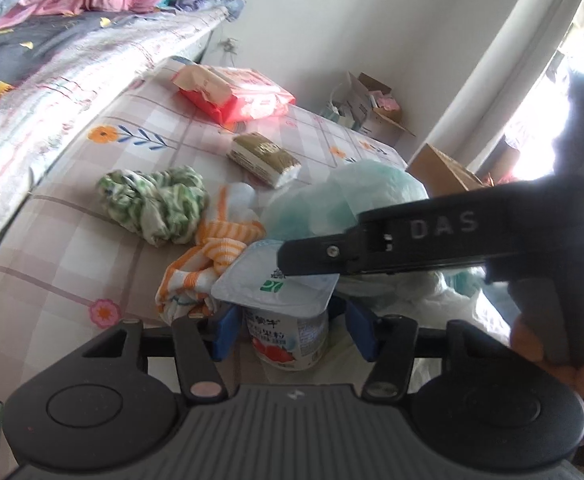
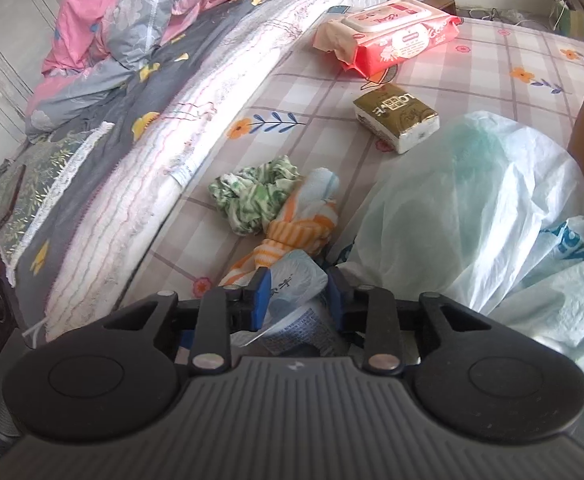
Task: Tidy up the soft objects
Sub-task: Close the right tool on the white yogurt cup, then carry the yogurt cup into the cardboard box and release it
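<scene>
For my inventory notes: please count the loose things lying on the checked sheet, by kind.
Crumpled cloths: 2, green and orange striped
Tissue or wipe packs: 2, red and gold
Yogurt cups: 1
Plastic bags: 1
Total: 6

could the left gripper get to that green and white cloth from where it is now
Probably not directly. The left gripper has a yogurt cup between its fingers, and the orange striped cloth lies before the green and white cloth.
</scene>
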Demonstrator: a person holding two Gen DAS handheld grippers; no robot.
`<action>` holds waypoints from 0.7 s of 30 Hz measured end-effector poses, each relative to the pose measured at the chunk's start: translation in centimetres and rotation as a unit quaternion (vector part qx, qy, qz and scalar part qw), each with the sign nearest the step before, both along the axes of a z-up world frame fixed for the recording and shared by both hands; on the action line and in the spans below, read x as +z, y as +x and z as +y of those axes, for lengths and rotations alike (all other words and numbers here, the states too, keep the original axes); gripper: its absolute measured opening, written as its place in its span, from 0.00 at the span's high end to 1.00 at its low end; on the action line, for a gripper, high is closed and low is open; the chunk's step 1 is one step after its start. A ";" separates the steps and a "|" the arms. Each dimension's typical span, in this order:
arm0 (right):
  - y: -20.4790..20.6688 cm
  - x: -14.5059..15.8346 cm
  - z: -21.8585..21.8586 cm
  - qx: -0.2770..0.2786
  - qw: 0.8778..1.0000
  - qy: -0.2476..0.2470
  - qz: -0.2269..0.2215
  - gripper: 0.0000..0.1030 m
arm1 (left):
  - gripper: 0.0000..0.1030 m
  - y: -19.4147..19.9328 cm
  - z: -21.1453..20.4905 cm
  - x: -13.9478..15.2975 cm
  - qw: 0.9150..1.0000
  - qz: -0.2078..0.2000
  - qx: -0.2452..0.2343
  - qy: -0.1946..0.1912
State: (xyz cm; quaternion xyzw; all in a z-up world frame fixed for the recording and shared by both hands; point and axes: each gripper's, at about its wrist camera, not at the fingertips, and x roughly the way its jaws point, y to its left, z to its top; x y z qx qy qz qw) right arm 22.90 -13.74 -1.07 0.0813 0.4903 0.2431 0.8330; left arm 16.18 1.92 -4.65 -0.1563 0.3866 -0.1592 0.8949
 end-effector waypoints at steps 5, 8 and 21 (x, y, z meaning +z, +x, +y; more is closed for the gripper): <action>-0.9 0.7 -0.5 0.001 0.999 0.042 0.014 0.77 | 0.48 -0.8 0.9 1.3 1.000 -0.006 0.014 0.000; -1.7 1.6 -0.9 0.002 0.997 0.075 0.020 0.77 | 0.48 -1.8 1.0 2.7 0.999 -0.020 0.021 0.013; -7.0 7.9 -5.3 0.011 0.981 0.195 -0.013 0.77 | 0.48 -6.4 -0.8 10.2 0.995 -0.088 0.016 0.043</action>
